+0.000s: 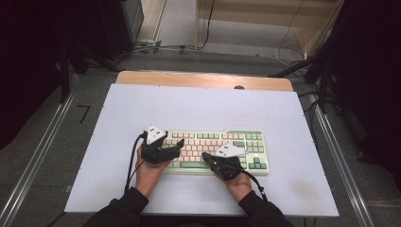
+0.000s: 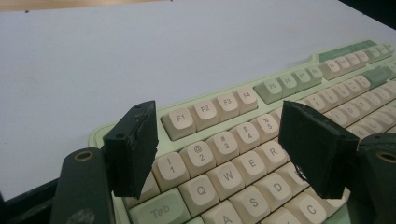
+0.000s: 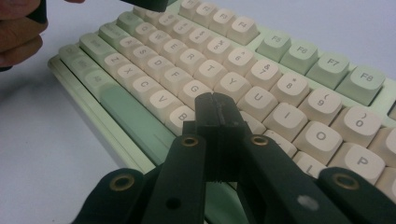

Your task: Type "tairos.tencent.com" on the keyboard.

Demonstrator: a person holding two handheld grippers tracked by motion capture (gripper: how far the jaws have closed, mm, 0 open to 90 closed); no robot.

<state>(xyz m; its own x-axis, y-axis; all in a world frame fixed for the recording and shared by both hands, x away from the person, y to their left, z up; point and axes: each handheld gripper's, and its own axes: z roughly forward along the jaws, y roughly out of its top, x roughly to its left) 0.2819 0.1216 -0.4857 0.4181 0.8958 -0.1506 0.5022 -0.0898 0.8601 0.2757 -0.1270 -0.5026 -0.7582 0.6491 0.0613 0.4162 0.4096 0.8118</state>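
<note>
We are lowering the closed right hand-held gripper point(image 3: 218, 112) squarely onto one keyboard point(image 1: 250, 142) key, keeping the left hand-held gripper point(image 2: 217, 154) spread.

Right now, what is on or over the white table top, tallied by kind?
Keyboards: 1, the green and cream keyboard
Handheld grippers: 2, the left gripper with jaws apart over the keys and the right gripper with jaws together
Hands: 2, the left hand and the right hand
Total: 5
</note>
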